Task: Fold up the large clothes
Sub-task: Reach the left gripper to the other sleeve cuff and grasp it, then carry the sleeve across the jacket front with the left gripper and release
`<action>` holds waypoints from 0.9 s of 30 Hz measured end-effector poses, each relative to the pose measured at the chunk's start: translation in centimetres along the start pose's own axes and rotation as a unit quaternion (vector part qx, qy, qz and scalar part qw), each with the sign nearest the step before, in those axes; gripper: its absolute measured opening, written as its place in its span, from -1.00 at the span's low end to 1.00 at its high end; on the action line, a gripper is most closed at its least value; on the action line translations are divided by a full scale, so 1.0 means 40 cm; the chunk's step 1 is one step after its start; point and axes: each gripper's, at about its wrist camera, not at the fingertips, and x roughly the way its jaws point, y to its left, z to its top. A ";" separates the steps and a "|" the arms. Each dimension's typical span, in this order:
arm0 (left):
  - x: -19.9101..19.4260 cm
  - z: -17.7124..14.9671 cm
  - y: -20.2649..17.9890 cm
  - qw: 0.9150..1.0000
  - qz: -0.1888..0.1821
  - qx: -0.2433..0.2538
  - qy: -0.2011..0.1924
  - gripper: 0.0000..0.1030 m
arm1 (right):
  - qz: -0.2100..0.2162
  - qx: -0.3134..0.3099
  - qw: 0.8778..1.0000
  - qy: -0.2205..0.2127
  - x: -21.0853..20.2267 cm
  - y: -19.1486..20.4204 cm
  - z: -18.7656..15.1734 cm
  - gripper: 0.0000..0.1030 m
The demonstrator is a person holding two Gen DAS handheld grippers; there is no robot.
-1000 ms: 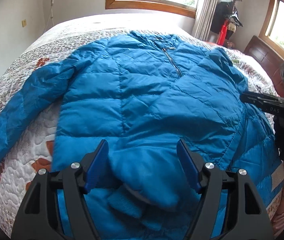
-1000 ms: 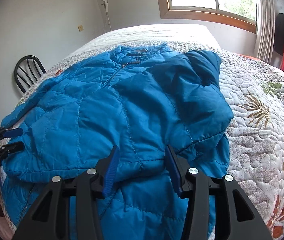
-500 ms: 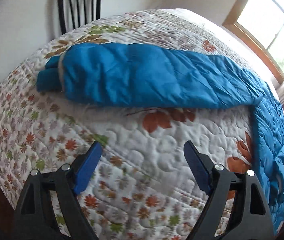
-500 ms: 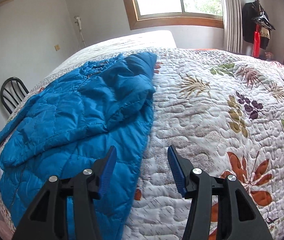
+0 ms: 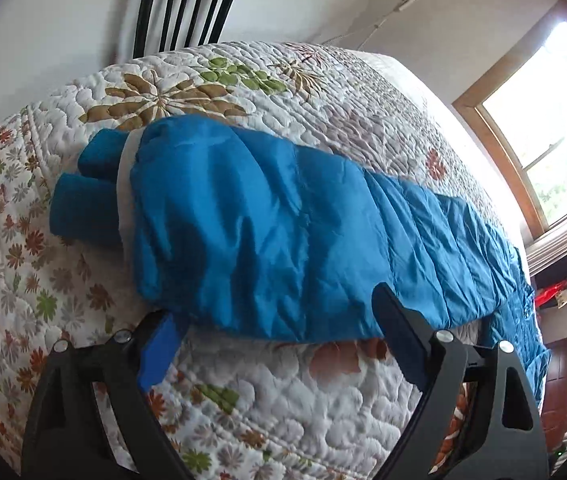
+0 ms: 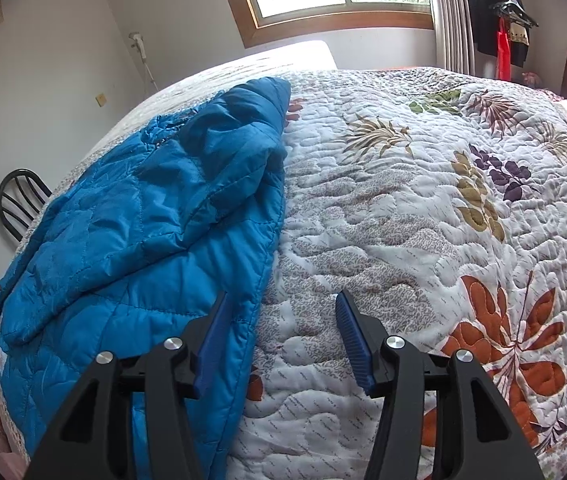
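A blue puffer jacket lies flat on a floral quilted bed. In the left wrist view its outstretched sleeve [image 5: 283, 240] runs from the knit cuff [image 5: 83, 196] at left toward the body at right. My left gripper [image 5: 275, 340] is open, low at the sleeve's near edge, with the sleeve between the fingers. In the right wrist view the jacket body [image 6: 143, 240] lies at left with one sleeve folded over it. My right gripper [image 6: 283, 320] is open and empty over the jacket's right edge and the quilt.
The quilt [image 6: 443, 220] spreads wide to the right of the jacket. A black chair [image 5: 187, 4] stands against the wall beside the bed, also seen in the right wrist view [image 6: 19, 200]. Windows and hanging clothes [image 6: 499, 24] are at the far wall.
My left gripper swung from the jacket body to the outstretched sleeve and closed in on it. My right gripper moved right off the jacket to its edge. Both stayed open.
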 end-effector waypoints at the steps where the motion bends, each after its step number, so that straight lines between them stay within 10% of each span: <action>1: 0.003 0.012 0.007 1.000 -0.005 -0.007 -0.001 0.68 | -0.001 -0.001 1.000 0.000 0.000 0.001 0.000 0.06; 10: 0.019 0.078 0.066 0.998 0.005 -0.056 -0.022 -0.71 | -0.005 0.004 1.000 -0.003 -0.003 0.000 -0.004 0.06; 19: -0.130 0.051 -0.152 0.988 -0.012 0.073 -0.132 -0.85 | -0.031 0.009 0.999 -0.017 -0.038 0.005 -0.023 0.06; 27: -0.199 -0.072 -0.541 0.950 -0.096 0.255 -0.154 -0.85 | -0.032 0.024 0.999 -0.029 -0.066 0.011 -0.050 0.06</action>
